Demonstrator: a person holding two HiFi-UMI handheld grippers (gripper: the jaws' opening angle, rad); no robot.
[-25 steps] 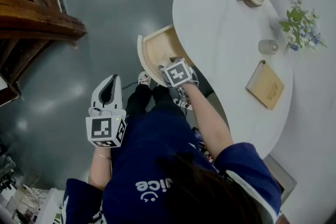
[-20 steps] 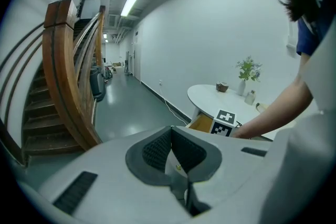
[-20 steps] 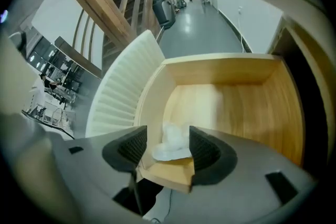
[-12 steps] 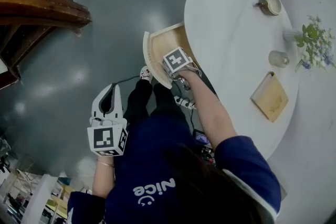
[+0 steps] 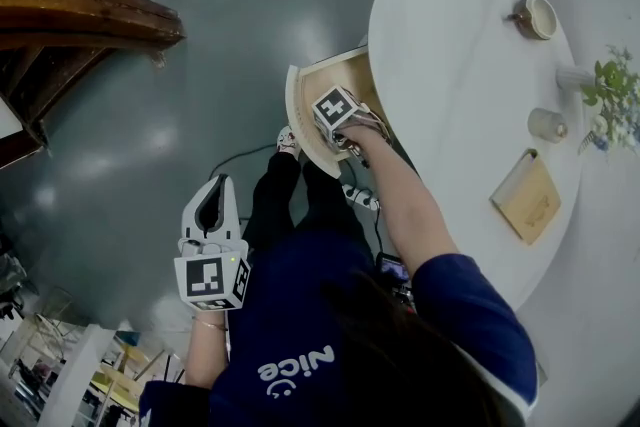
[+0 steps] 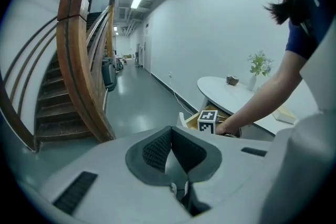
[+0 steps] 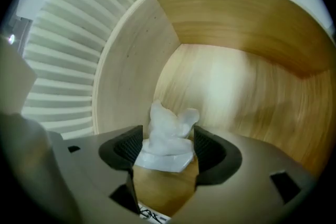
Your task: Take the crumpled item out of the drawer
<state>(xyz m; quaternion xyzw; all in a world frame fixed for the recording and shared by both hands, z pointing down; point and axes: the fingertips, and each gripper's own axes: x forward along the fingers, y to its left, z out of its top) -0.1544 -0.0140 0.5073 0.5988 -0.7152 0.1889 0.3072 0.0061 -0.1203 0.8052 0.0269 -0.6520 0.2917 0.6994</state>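
Note:
The light wooden drawer (image 5: 312, 83) stands pulled out from under the round white table (image 5: 450, 55). My right gripper (image 5: 343, 118) reaches down into it. In the right gripper view a crumpled white piece of paper (image 7: 168, 126) lies on the drawer floor (image 7: 236, 97), between the dark pads of my right gripper (image 7: 167, 147). Its jaws are opening around the paper and do not squeeze it. My left gripper (image 5: 212, 203) hangs out over the grey floor to the left, away from the drawer. The left gripper (image 6: 169, 153) has its pads together with nothing in them.
On the table stand a cup (image 5: 535, 17), a glass (image 5: 547, 124), a vase of flowers (image 5: 612, 83) and a tan book (image 5: 532, 197). A wooden staircase (image 5: 80, 5) curves at the upper left. The drawer's ribbed curved front (image 7: 68, 60) rises to the left of the right gripper.
The right gripper has moved deeper into the drawer. The left gripper has sunk lower in the head view and stays over the floor.

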